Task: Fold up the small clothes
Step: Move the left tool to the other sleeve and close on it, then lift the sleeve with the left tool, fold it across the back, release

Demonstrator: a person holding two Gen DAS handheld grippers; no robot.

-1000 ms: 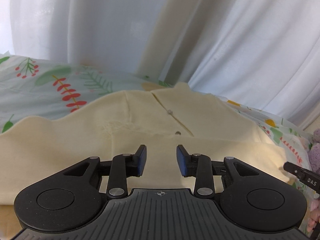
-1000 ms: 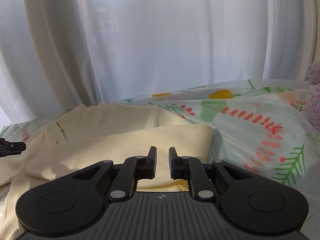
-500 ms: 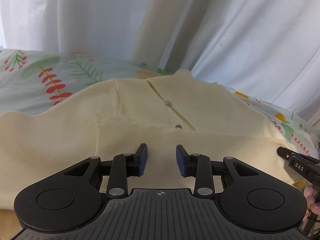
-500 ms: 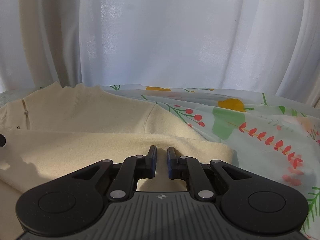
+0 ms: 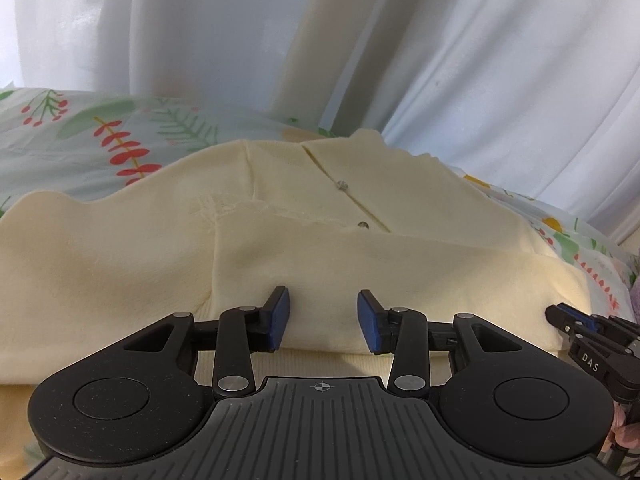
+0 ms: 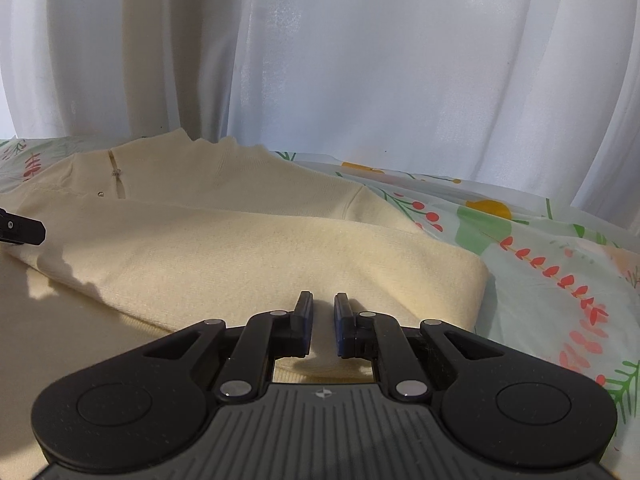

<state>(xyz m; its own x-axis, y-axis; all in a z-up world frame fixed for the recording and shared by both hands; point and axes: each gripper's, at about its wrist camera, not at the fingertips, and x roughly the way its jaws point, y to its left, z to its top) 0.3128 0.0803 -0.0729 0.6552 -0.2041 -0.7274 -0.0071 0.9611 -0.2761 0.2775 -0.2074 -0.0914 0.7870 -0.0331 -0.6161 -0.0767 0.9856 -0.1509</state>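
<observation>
A cream knit sweater [image 5: 360,256] with small buttons [image 5: 342,185] lies on the bed, its lower part folded up over its chest. My left gripper [image 5: 323,320] hangs over the near fold edge. Its jaws are opening, and the blue pads stand apart on either side of the cloth without pressing it. My right gripper [image 6: 323,324] sits at the right end of the same fold [image 6: 240,248], its pads almost together with a pinch of cream fabric in the narrow gap. The right gripper [image 5: 576,332] also shows at the left wrist view's right edge.
A floral bedsheet [image 6: 540,248] stretches to the right of the sweater and also behind it on the left [image 5: 80,140]. White curtains [image 5: 440,60] hang close behind the bed. A purple plush item [image 5: 634,300] pokes in at the far right.
The right gripper has come down and levelled out, laying the folded edge flat on the sweater. The left gripper's pads have spread wider while staying over the fold.
</observation>
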